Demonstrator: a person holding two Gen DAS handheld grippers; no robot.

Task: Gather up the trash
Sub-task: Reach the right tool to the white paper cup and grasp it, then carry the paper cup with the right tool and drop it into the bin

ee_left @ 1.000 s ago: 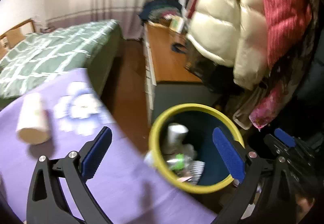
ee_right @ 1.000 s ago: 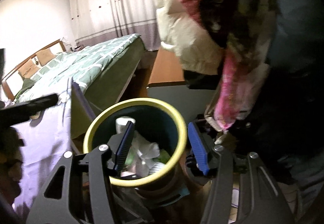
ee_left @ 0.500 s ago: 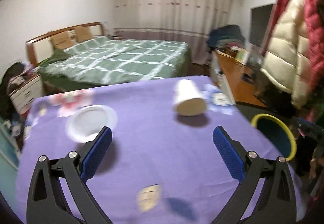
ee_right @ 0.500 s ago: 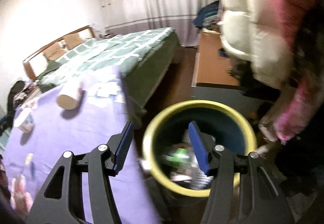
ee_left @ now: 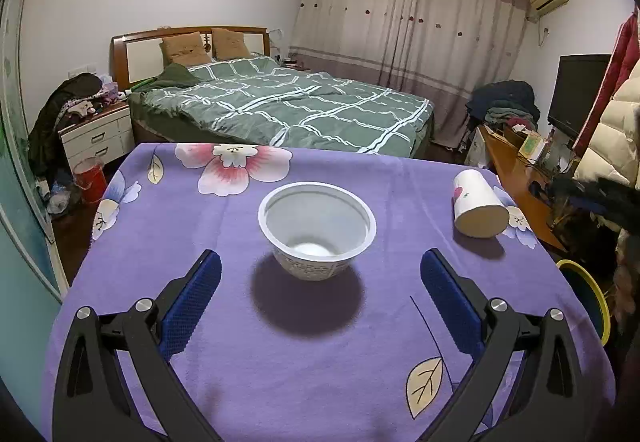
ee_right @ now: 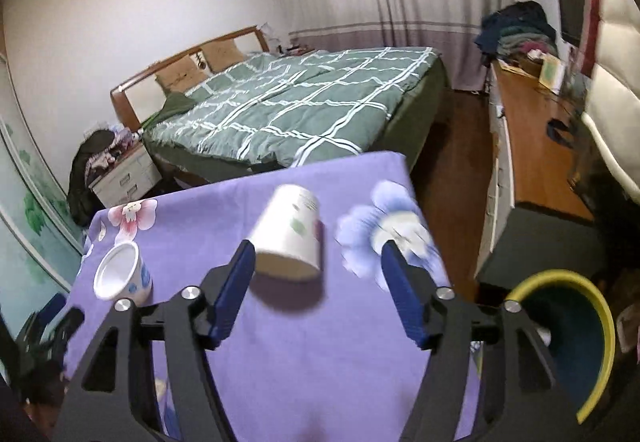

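Both empty: left hand-held gripper (ee_left: 320,298) wide, right hand-held gripper (ee_right: 316,282) opening; the paper cup (ee_right: 290,238) on its side near the desk's (ee_left: 280,362) right edge could roll off if nudged.

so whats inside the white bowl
Nothing visible: the bowl stands upright and its pale bottom shows bare. The near inner wall is hidden behind the rim.

The left claw (ee_left: 320,282) gapes wide and empty, angled downward; the right claw (ee_right: 318,274) is opening, empty.

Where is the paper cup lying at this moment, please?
The paper cup lies on its side near the right edge of the purple tablecloth, right of the white bowl; in the right wrist view it is just ahead of the right gripper.
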